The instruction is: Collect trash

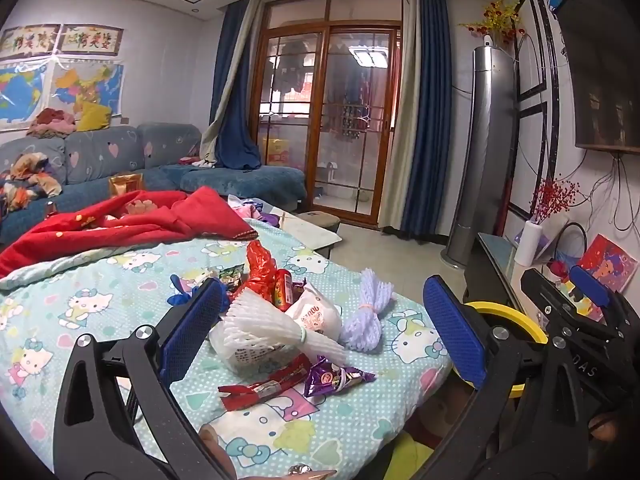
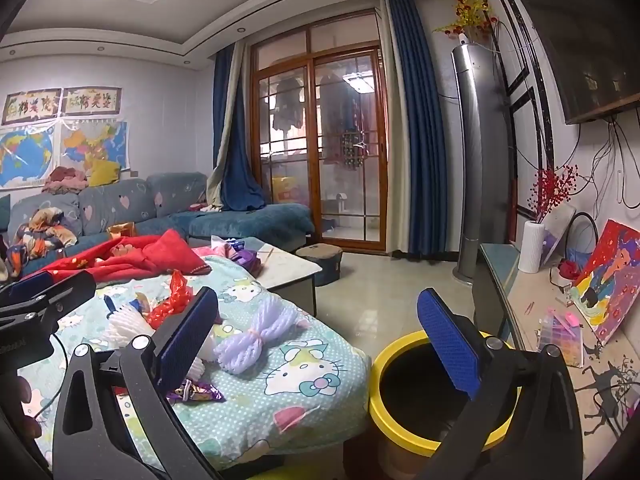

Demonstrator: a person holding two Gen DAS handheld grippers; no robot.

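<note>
surface: cartoon-cat sheet (image 1: 100, 300) | on it: wrappers (image 1: 264, 388), foam nets (image 1: 276, 328) (bunched), red blanket (image 1: 120, 224)

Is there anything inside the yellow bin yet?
The yellow bin stands on the floor beside the bed, its mouth open. The part of the inside that shows is dark, with no trash visible. The right gripper finger covers part of the opening, and the bottom cannot be made out.
</note>
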